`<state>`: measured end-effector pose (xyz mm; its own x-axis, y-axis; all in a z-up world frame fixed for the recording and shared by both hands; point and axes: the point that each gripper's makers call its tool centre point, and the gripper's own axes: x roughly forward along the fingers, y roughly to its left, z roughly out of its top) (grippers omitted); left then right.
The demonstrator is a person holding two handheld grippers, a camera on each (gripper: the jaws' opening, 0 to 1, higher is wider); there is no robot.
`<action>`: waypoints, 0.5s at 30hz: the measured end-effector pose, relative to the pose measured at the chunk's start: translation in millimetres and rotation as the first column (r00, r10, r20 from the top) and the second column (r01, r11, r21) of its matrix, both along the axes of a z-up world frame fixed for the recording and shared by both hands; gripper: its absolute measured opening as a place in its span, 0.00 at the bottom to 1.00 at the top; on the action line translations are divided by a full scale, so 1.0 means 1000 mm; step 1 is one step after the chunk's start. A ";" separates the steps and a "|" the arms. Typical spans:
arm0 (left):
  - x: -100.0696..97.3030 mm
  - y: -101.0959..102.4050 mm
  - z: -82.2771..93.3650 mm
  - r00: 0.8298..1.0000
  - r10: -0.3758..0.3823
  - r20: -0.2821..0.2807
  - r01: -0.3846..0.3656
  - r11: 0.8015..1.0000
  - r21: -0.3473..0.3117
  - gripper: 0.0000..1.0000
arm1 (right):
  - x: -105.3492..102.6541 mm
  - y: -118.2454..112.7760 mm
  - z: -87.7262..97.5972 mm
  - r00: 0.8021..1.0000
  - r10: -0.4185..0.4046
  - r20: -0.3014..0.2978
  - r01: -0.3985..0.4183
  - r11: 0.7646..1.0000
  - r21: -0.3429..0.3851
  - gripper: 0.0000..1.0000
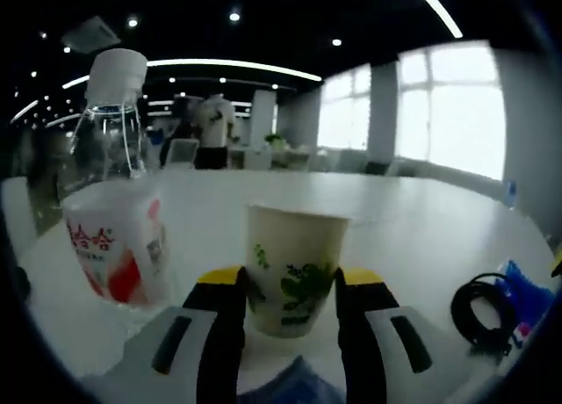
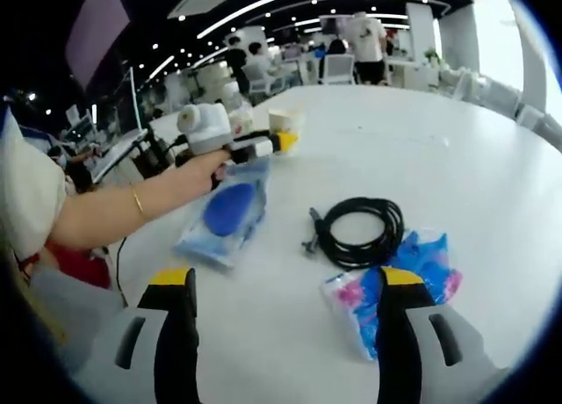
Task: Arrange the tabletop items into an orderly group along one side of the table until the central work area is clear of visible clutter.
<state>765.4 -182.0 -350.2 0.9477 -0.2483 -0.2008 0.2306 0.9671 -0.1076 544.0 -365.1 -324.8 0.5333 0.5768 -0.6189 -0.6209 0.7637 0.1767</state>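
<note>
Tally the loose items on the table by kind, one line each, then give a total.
Paper cup: 1
Clear plastic bottle: 1
Coiled black cable: 1
Plastic packet with blue contents: 1
Plastic packet with blue and pink contents: 1
Total: 5

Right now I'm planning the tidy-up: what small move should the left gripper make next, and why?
Probably close the left gripper on the paper cup: the cup stands upright between its open jaws, beside the water bottle, so a gentle grip would let it be carried aside.
</note>
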 end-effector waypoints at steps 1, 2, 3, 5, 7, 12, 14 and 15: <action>-0.001 0.000 -0.002 1.000 -0.002 -0.006 0.002 1.000 0.004 0.38 | 0.000 0.000 0.001 1.000 -0.002 0.002 0.002 1.000 0.004 0.83; -0.002 0.000 -0.006 1.000 -0.002 -0.015 0.002 1.000 0.016 0.38 | 0.001 0.000 0.001 1.000 -0.003 0.002 0.003 1.000 0.005 0.83; -0.002 -0.001 -0.007 1.000 -0.002 -0.014 0.003 1.000 0.015 0.38 | 0.001 0.000 0.001 1.000 -0.002 0.003 0.002 1.000 0.007 0.83; -0.003 -0.001 -0.009 1.000 0.003 -0.019 -0.003 1.000 0.013 0.38 | 0.001 0.001 0.001 1.000 -0.004 0.005 0.004 1.000 0.010 0.84; -0.003 0.000 -0.013 1.000 0.005 -0.026 -0.004 1.000 0.026 0.38 | 0.002 0.000 0.001 1.000 -0.005 0.012 0.005 1.000 0.008 0.84; -0.004 0.001 -0.013 1.000 0.011 -0.028 -0.010 0.999 0.030 0.38 | 0.001 0.001 -0.002 1.000 -0.005 0.000 0.005 1.000 0.004 0.84; -0.004 0.002 -0.013 0.999 0.012 -0.029 -0.011 0.999 0.032 0.38 | 0.000 0.001 -0.002 1.000 -0.003 -0.002 0.003 1.000 0.003 0.84; -0.004 0.003 -0.013 1.000 0.012 -0.028 -0.011 0.999 0.033 0.38 | 0.001 0.001 -0.002 1.000 -0.003 -0.002 0.003 1.000 0.004 0.84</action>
<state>761.5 -179.4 -363.4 0.9442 -0.2301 -0.2356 0.2167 0.9728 -0.0817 544.6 -363.8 -326.7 0.5338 0.5775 -0.6177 -0.6184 0.7648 0.1807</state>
